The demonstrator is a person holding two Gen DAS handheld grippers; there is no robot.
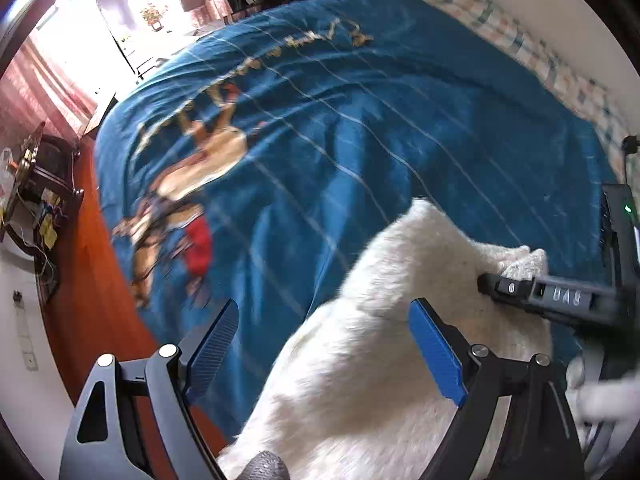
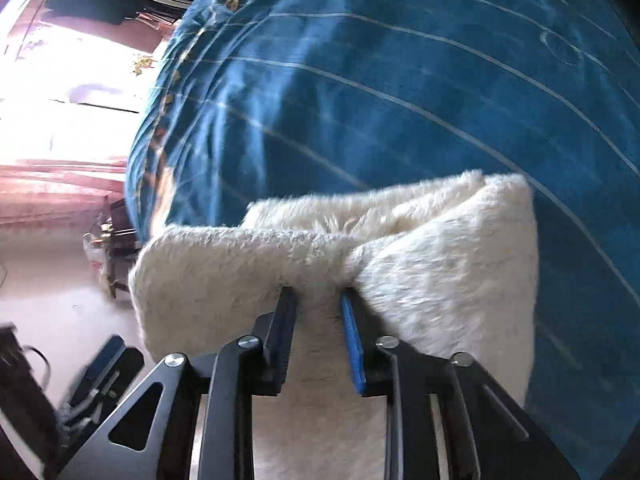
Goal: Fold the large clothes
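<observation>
A fluffy white garment [image 1: 384, 352] lies folded over the near edge of a bed with a blue blanket [image 1: 360, 128]. My left gripper [image 1: 324, 320] is open above the garment's left part, its blue pads [image 1: 436, 352] spread wide and empty. My right gripper [image 2: 318, 300] is shut on a bunched fold of the white garment [image 2: 420, 272] and holds it lifted above the blanket [image 2: 400, 80]. The right gripper also shows in the left wrist view [image 1: 488, 284], biting the garment's far right corner.
The blue blanket carries a horse-and-rider print [image 1: 192, 184]. A dark wooden stand [image 1: 40, 192] with clutter stands on the orange floor [image 1: 92, 280] left of the bed. Pink curtains [image 1: 52, 84] and a bright window are behind. A checked pillow [image 1: 560, 72] lies at the far right.
</observation>
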